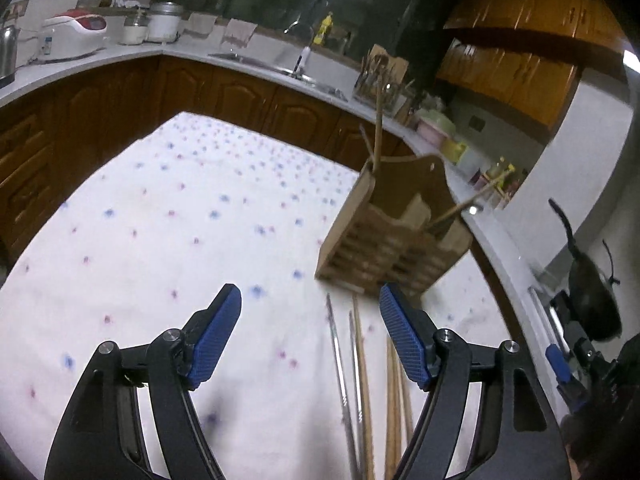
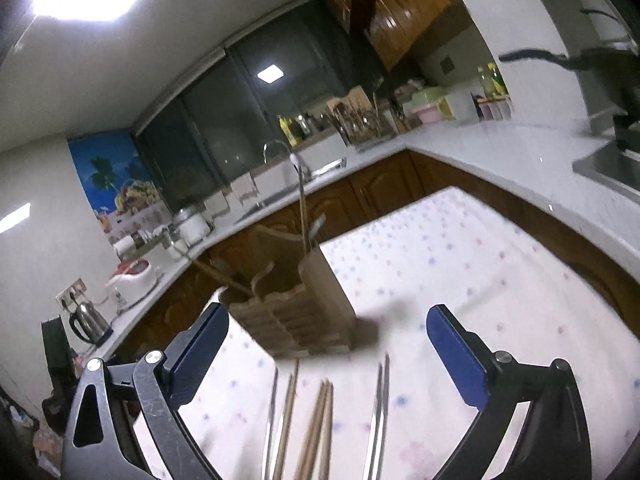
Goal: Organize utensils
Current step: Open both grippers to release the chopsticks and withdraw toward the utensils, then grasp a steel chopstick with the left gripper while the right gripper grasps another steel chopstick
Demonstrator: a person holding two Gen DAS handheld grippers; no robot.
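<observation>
A wooden slatted utensil holder point(image 1: 394, 236) point(image 2: 296, 308) stands on the dotted white tablecloth point(image 1: 180, 240) with a few chopsticks sticking up out of it. Several loose chopsticks lie on the cloth before it: metal ones point(image 1: 340, 364) point(image 2: 380, 408) and wooden ones point(image 1: 362, 376) point(image 2: 316, 428). My left gripper point(image 1: 310, 312) is open above the cloth, the chopsticks lying low between its blue pads point(image 1: 400, 332). My right gripper point(image 2: 328, 332) is open wide over the same chopsticks, with nothing touched by its pads point(image 2: 456, 344). The right gripper's blue tip point(image 1: 558, 362) shows at the left view's right edge.
A white counter point(image 1: 120, 56) over brown cabinets point(image 2: 380, 188) wraps round the table, bearing a rice cooker point(image 1: 74, 32), a kettle point(image 2: 90, 318), a sink point(image 1: 280, 66), a dish rack point(image 2: 360, 124) and jars. A black pan point(image 1: 588, 292) sits at the right.
</observation>
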